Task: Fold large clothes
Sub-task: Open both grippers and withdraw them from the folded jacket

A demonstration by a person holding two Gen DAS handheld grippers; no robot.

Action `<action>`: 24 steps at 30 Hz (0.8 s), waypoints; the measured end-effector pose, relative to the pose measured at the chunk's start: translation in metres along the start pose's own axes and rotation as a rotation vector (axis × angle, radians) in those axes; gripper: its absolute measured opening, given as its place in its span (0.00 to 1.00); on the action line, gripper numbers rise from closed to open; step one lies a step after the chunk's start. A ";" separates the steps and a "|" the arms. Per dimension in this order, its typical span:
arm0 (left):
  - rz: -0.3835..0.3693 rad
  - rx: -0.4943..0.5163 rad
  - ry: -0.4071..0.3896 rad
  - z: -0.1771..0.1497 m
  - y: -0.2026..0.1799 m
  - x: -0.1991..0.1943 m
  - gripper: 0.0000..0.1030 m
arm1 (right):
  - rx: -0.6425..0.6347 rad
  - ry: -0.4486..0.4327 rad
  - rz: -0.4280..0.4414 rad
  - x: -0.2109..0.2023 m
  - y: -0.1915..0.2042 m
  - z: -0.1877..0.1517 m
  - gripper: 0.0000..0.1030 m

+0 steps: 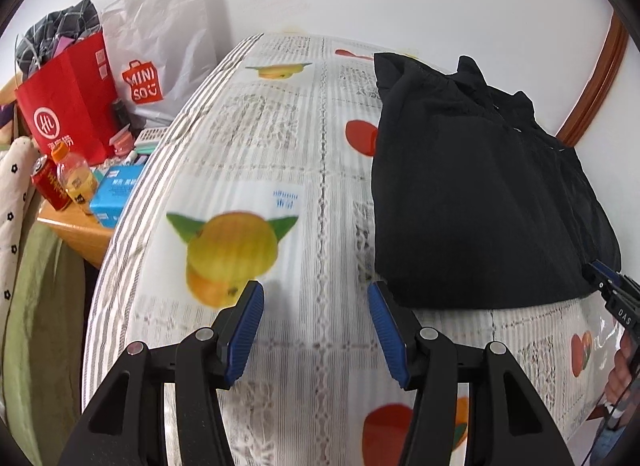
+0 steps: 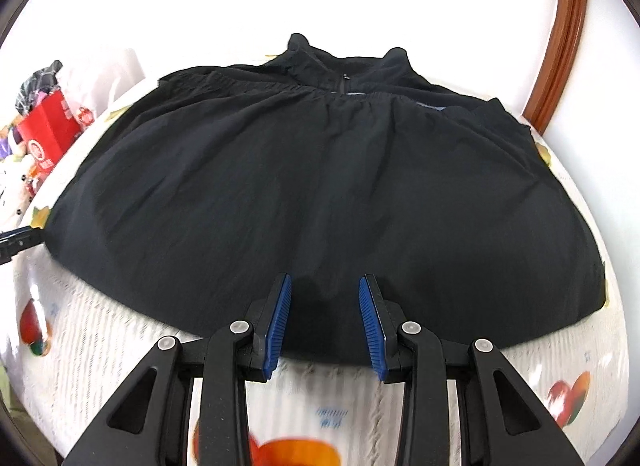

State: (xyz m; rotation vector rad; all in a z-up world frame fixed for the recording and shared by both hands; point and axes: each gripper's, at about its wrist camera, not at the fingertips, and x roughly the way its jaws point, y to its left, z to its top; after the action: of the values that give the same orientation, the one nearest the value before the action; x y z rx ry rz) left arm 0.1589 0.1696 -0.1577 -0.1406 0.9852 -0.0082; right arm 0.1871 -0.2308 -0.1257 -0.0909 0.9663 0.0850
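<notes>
A black jacket (image 2: 320, 169) lies spread flat on the fruit-print bed sheet (image 2: 120, 346), its zipped collar (image 2: 344, 65) at the far end and its hem nearest me. My right gripper (image 2: 324, 286) hovers over the middle of that near hem, jaws open, nothing pressed between the blue pads. In the left wrist view the jacket (image 1: 472, 193) fills the right side. My left gripper (image 1: 316, 294) is open over bare sheet (image 1: 248, 153), just left of the jacket's near left corner. Each gripper's tip shows at the edge of the other's view: the right gripper (image 1: 612, 286) and the left gripper (image 2: 16, 244).
A wooden bedside table (image 1: 76, 234) to the left of the bed holds a red paper bag (image 1: 68, 105), a white MINISO bag (image 1: 160, 57), a bottle (image 1: 76, 177), a can (image 1: 50, 185) and a blue box (image 1: 114, 195). A white wall backs the bed; a wooden frame (image 2: 564, 33) stands right.
</notes>
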 end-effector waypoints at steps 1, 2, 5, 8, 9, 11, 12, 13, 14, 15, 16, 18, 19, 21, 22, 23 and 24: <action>0.000 0.001 0.001 -0.002 0.000 -0.001 0.51 | -0.002 0.000 -0.002 -0.001 0.001 -0.002 0.34; -0.002 0.003 0.001 -0.004 0.000 -0.002 0.51 | -0.006 0.002 -0.003 -0.001 0.002 -0.006 0.34; -0.006 0.005 0.000 -0.008 0.001 -0.005 0.51 | -0.009 0.039 -0.019 0.002 0.004 -0.016 0.34; -0.009 0.008 -0.003 -0.011 0.002 -0.007 0.51 | -0.010 0.040 -0.028 -0.002 0.003 -0.023 0.34; -0.009 0.009 -0.004 -0.012 0.003 -0.007 0.51 | -0.012 0.046 -0.029 -0.003 0.003 -0.023 0.34; -0.008 0.007 -0.007 -0.013 0.005 -0.008 0.51 | -0.010 0.046 -0.026 -0.008 0.002 -0.023 0.34; -0.009 0.003 -0.008 -0.013 0.005 -0.008 0.51 | -0.013 0.042 -0.023 -0.011 0.004 -0.022 0.34; -0.010 -0.001 -0.008 -0.014 0.006 -0.008 0.51 | -0.021 0.035 -0.021 -0.014 0.006 -0.020 0.34; -0.015 -0.004 -0.010 -0.014 0.008 -0.009 0.51 | -0.032 0.026 -0.018 -0.016 0.010 -0.017 0.37; -0.016 -0.005 -0.011 -0.015 0.008 -0.009 0.51 | -0.044 0.014 -0.014 -0.017 0.016 -0.014 0.39; -0.017 -0.004 -0.012 -0.016 0.009 -0.010 0.51 | -0.053 0.005 -0.011 -0.017 0.021 -0.011 0.45; -0.021 -0.002 -0.014 -0.017 0.009 -0.011 0.51 | -0.080 -0.016 0.008 -0.016 0.034 -0.004 0.52; -0.023 -0.002 -0.014 -0.017 0.009 -0.011 0.51 | -0.098 -0.025 0.024 -0.013 0.043 -0.001 0.54; -0.025 0.000 -0.015 -0.017 0.011 -0.013 0.52 | -0.135 -0.047 0.048 -0.006 0.061 0.009 0.58; -0.025 0.000 -0.016 -0.017 0.012 -0.014 0.52 | -0.145 -0.052 0.057 -0.002 0.068 0.012 0.60; -0.024 -0.003 -0.018 -0.017 0.013 -0.015 0.52 | -0.154 -0.054 0.067 0.003 0.076 0.015 0.61; -0.024 -0.005 -0.020 -0.017 0.015 -0.016 0.52 | -0.159 -0.051 0.073 0.006 0.081 0.017 0.61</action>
State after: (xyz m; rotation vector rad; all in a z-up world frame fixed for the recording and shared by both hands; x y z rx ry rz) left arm 0.1346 0.1835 -0.1556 -0.1569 0.9639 -0.0268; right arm 0.1958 -0.1480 -0.1243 -0.1985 0.9105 0.2304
